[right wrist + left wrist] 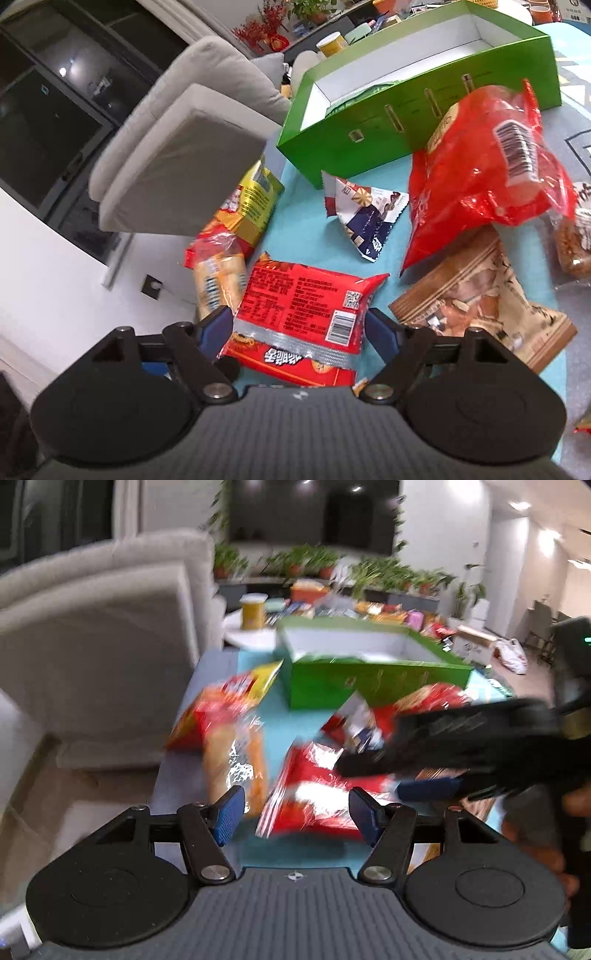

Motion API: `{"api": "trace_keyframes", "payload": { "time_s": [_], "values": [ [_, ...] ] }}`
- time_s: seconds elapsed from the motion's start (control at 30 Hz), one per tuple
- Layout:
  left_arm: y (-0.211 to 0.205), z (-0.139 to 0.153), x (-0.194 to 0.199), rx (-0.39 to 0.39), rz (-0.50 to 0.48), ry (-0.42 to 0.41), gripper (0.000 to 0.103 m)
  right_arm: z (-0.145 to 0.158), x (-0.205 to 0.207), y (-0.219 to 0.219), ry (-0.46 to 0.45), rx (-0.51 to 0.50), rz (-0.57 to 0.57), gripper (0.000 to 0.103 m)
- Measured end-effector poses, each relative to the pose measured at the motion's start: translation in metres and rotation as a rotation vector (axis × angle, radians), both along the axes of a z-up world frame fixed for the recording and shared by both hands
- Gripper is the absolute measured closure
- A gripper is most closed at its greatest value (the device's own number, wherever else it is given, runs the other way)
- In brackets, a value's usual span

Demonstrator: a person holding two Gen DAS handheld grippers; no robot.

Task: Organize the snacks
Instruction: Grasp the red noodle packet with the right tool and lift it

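Angled down over the table: right gripper (300,332) spread wide astride a glossy red noodle packet (300,314) on blue cloth, pads apparently not pressing; left gripper (297,814) parted, empty. Green cardboard box (406,122) beyond.

The left hand-held gripper (295,814) hovers with jaws apart above a red snack packet (314,805). The right hand-held gripper (373,771) reaches in from the right. A green box (369,683) stands farther off on the worktop (177,775).
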State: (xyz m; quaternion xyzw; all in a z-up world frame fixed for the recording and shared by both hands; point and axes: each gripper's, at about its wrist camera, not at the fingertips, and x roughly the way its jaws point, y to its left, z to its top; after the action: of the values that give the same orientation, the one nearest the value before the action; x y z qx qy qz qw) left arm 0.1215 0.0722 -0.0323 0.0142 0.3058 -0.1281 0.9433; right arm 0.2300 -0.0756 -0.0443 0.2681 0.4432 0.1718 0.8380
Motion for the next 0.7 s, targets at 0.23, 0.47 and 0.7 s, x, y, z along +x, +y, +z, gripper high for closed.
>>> {"api": "trace_keyframes", "payload": {
  "time_s": [0.23, 0.47, 0.7],
  "values": [
    [-0.019, -0.018, 0.033, 0.079, -0.076, 0.075, 0.043, -0.007, 0.010, -0.010, 0.049, 0.027, -0.023, 0.044],
    [-0.008, -0.031, 0.050, -0.034, -0.088, 0.157, 0.044, -0.006, 0.017, 0.000, 0.038, -0.006, 0.038, 0.043],
    [-0.012, -0.030, 0.038, -0.048, -0.126, 0.137, 0.053, -0.005, 0.013, 0.018, -0.039, -0.130, 0.076, 0.075]
  ]
}}
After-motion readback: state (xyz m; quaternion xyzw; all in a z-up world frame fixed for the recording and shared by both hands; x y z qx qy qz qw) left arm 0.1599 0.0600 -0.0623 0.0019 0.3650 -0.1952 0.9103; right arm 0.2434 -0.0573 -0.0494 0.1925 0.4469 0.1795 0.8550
